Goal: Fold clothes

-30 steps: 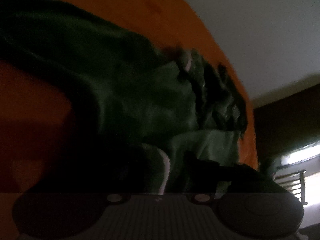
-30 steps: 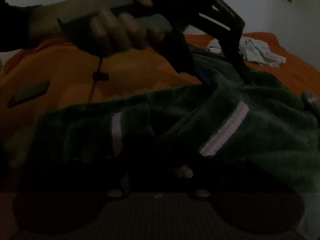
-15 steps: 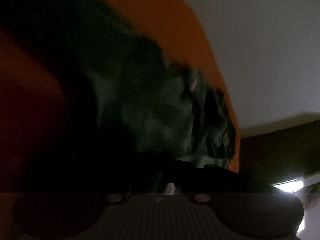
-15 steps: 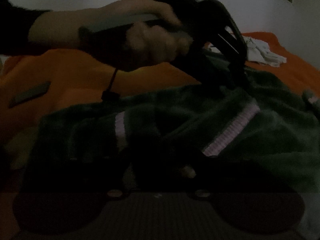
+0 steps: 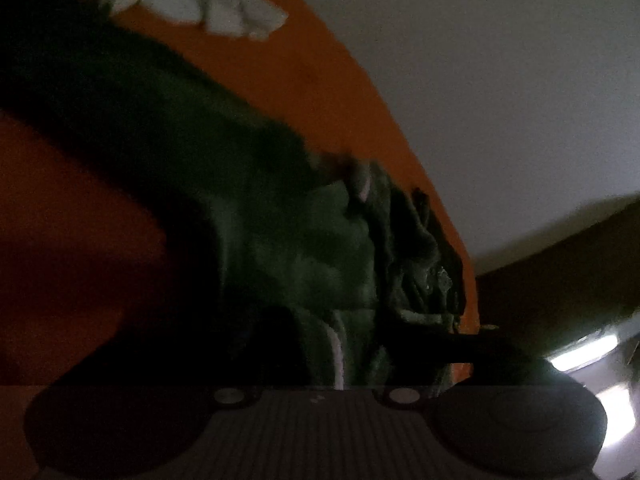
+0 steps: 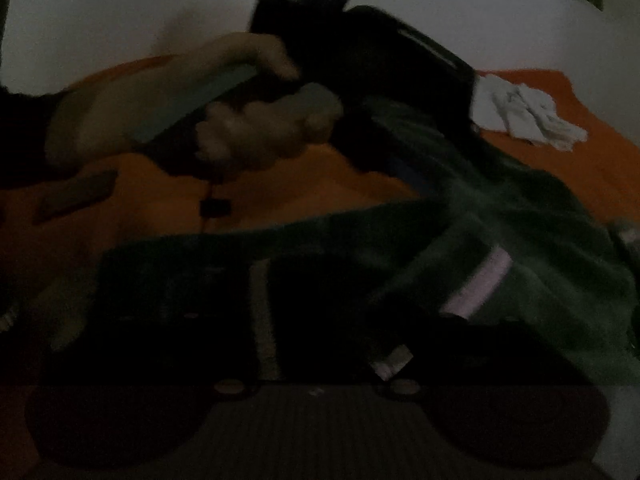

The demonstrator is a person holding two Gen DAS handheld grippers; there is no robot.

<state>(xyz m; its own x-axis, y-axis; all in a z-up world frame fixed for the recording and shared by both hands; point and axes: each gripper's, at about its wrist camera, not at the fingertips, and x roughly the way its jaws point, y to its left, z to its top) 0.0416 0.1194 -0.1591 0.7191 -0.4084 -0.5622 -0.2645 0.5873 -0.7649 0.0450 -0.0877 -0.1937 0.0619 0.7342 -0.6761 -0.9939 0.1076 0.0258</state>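
Dim room, little light. Far left in the right wrist view, a dark flat oblong object [image 6: 76, 196] lies on the orange bedsheet [image 6: 280, 188]. Next along, a bare hand [image 6: 224, 120] with a dark sleeve grips the handle of the black left gripper [image 6: 432, 176], which angles down onto the dark green fleece garment with pale pink-white stripes [image 6: 520, 240]; its jaws are opening, but the tips are lost in shadow against the cloth, so I cannot tell whether fabric sits between them. The garment is spread rumpled across the middle of the sheet, one stripe [image 6: 480, 284] running diagonally, another [image 6: 262, 312] upright nearer the camera. The right gripper's own fingers are too dark to make out here; its jaws are opening too, with folded green cloth right in front. Beyond the garment, well apart at the right, sits a crumpled white cloth [image 6: 528, 116]. A pale wall [image 6: 120, 12] rises behind.
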